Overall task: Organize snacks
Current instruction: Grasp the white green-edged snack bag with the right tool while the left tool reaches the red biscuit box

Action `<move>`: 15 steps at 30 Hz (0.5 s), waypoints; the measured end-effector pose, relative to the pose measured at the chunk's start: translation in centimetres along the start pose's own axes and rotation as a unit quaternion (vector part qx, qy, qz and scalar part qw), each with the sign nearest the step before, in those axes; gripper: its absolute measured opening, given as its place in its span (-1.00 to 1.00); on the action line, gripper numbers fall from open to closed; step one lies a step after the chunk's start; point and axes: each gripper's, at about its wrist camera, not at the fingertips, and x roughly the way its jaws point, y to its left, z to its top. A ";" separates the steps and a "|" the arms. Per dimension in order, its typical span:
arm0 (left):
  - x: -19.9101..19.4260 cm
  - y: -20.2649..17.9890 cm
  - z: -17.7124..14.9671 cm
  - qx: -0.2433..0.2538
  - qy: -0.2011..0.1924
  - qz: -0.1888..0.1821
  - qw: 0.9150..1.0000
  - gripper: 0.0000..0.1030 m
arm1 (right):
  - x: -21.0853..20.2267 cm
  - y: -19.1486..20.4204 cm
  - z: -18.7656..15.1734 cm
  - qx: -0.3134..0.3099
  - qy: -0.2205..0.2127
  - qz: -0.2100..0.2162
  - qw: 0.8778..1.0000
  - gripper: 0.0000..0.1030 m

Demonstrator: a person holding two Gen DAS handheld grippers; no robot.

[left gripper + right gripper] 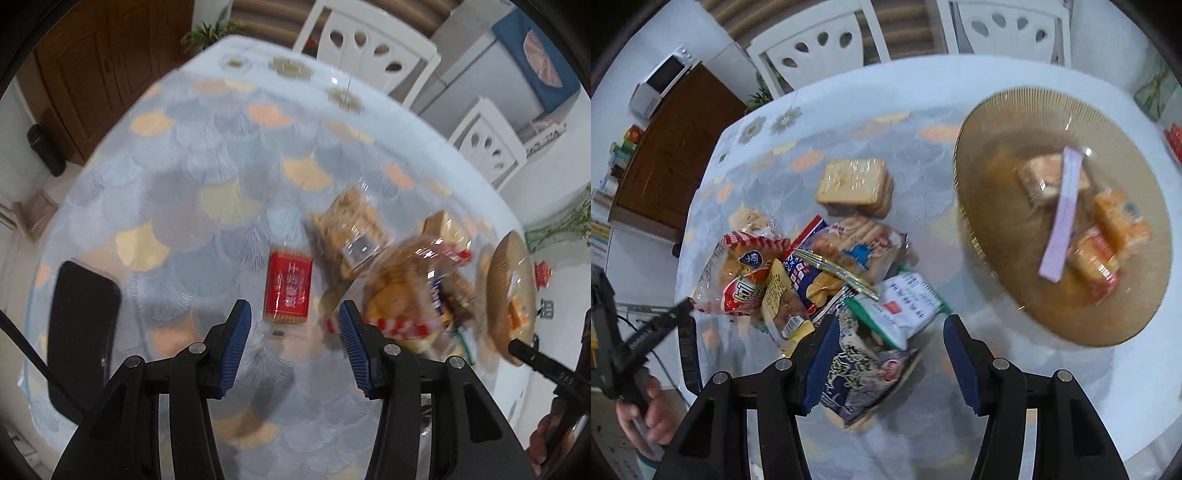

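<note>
My left gripper [294, 308] hangs open over the patterned tablecloth, nothing between its blue pads. A red snack packet [288, 288] lies just beyond its fingertips. To the right is a blurred pile of snacks [417, 288], and the gold plate [506, 291] shows edge-on. My right gripper [892, 320] is open above the pile's near edge. A dark blue packet [857, 373] lies under its left finger, clear of the right pad. A green-and-white packet [908, 306], a red-striped bag [742, 273] and clear-wrapped biscuits [855, 186] lie beyond. The gold plate [1004, 229] holds several wrapped snacks.
A flat black object [81, 321] lies at the table's left edge. White chairs [820, 40] stand along the far side. A hand [646, 417] holding the other gripper shows at lower left in the right wrist view. A wooden cabinet [676, 147] stands beyond the table.
</note>
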 end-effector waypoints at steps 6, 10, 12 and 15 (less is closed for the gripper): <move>3.9 -0.5 0.3 0.050 0.033 0.037 0.997 -0.08 | 2.2 -1.9 -0.8 0.093 0.010 0.006 0.996 0.10; 6.1 -0.2 0.7 0.053 0.058 0.027 0.997 -0.08 | 3.5 -3.7 -1.3 0.158 0.019 0.013 0.987 0.10; 6.5 0.0 0.8 0.055 0.059 0.020 0.997 0.02 | 4.4 -4.0 -1.4 0.178 0.025 0.019 0.983 0.10; 6.6 -0.5 0.9 0.072 0.054 0.014 0.996 0.14 | 5.4 -3.6 -1.3 0.191 0.028 0.026 0.981 0.10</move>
